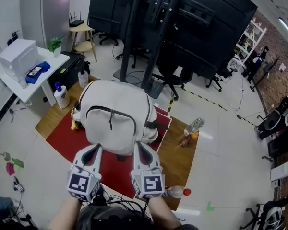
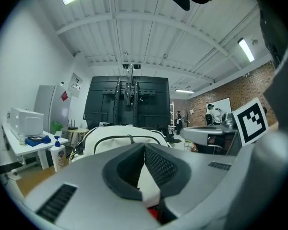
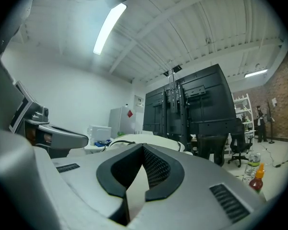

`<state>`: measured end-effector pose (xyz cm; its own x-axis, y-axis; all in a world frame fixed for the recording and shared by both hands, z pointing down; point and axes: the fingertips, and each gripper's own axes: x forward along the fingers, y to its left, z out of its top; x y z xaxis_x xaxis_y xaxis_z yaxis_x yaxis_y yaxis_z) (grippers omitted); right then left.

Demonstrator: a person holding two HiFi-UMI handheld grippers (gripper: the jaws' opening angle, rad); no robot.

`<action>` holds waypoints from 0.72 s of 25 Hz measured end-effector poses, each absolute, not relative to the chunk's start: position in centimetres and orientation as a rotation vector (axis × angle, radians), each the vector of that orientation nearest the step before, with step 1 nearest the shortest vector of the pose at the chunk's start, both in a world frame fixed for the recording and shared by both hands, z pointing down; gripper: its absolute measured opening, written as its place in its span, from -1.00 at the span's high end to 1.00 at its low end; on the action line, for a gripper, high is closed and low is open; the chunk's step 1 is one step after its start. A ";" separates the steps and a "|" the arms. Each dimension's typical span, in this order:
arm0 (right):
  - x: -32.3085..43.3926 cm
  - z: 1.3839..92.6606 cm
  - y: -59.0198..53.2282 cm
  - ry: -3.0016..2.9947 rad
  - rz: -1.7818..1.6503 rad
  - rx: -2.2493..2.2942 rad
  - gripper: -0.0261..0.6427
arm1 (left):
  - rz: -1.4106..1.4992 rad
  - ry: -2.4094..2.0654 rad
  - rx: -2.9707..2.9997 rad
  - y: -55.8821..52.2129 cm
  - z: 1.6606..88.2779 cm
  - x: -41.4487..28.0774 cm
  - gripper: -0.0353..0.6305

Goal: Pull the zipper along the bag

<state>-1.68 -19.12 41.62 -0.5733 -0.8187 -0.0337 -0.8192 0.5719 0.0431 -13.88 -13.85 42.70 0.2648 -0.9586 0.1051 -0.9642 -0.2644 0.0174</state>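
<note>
From the head view, we are looking steeply down at a white fabric backpack (image 1: 116,118) lying flat on a red mat (image 1: 67,140) over a wooden board (image 1: 182,162). Its long axis is running away from us, and the curved end of its arched black zipper (image 1: 110,110) is pointing toward the far black stand. The zipper pull is hanging down the middle of the front panel. We are holding the left gripper (image 1: 93,150) and the right gripper (image 1: 141,147) side by side, their tips just beside the bag's near edge; whether they are touching it we cannot tell. Their cubes are showing black-and-white square markers. A white pump bottle (image 1: 62,96) is standing at the left, its label too small to read.

In the left gripper view, the left gripper (image 2: 144,147) is clenched on nothing, its pads meeting at the tip, and the backpack (image 2: 115,133) is lying just ahead.

In the right gripper view, the right gripper (image 3: 143,150) is likewise clenched and empty, with the backpack (image 3: 134,139) showing beyond it.
</note>
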 end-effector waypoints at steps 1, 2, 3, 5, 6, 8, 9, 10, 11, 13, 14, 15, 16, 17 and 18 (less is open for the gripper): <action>-1.9 41.8 -19.7 2.777 0.087 -1.471 0.90 | 0.116 -1.837 2.440 -14.6 43.0 -14.1 0.80; -2.1 42.1 -20.3 2.776 0.086 -1.494 0.90 | 0.127 -1.814 2.444 -15.3 43.4 -14.4 0.80; -2.2 42.3 -20.8 2.772 0.082 -1.516 0.90 | 0.142 -1.787 2.449 -16.1 43.8 -14.6 0.72; -2.4 42.6 -21.7 2.758 0.073 -1.549 0.90 | 0.160 -1.738 2.461 -17.6 44.3 -14.8 0.61; -2.4 42.7 -22.0 2.751 0.069 -1.564 0.90 | 0.163 -1.720 2.469 -18.2 44.3 -14.9 0.60; -2.4 42.8 -22.7 2.735 0.060 -1.605 0.90 | 0.165 -1.687 2.487 -19.5 44.4 -15.0 0.59; -2.4 42.8 -23.1 2.725 0.059 -1.625 0.90 | 0.162 -1.667 2.494 -20.0 44.3 -14.9 0.57; -2.4 42.8 -23.4 2.715 0.059 -1.644 0.90 | 0.159 -1.646 2.498 -20.5 44.3 -14.8 0.55; -2.4 42.9 -23.7 2.705 0.059 -1.662 0.90 | 0.160 -1.628 2.499 -21.0 44.3 -14.7 0.53; -2.3 43.0 -24.1 2.686 0.056 -1.696 0.90 | 0.174 -1.599 2.494 -22.0 44.5 -14.6 0.42; -2.3 43.1 -24.3 2.678 0.051 -1.712 0.90 | 0.181 -1.588 2.487 -22.4 44.5 -14.6 0.35; -2.3 43.1 -24.5 2.669 0.046 -1.726 0.90 | 0.189 -1.579 2.479 -22.9 44.6 -14.6 0.30; -2.4 43.2 -24.7 2.661 0.042 -1.740 0.90 | 0.198 -1.572 2.472 -23.4 44.8 -14.7 0.25; -2.4 43.3 -24.9 2.652 0.038 -1.753 0.90 | 0.207 -1.564 2.469 -23.8 44.9 -14.7 0.25; -2.4 43.4 -25.1 2.643 0.036 -1.765 0.90 | 0.212 -1.551 2.468 -24.3 45.1 -14.7 0.24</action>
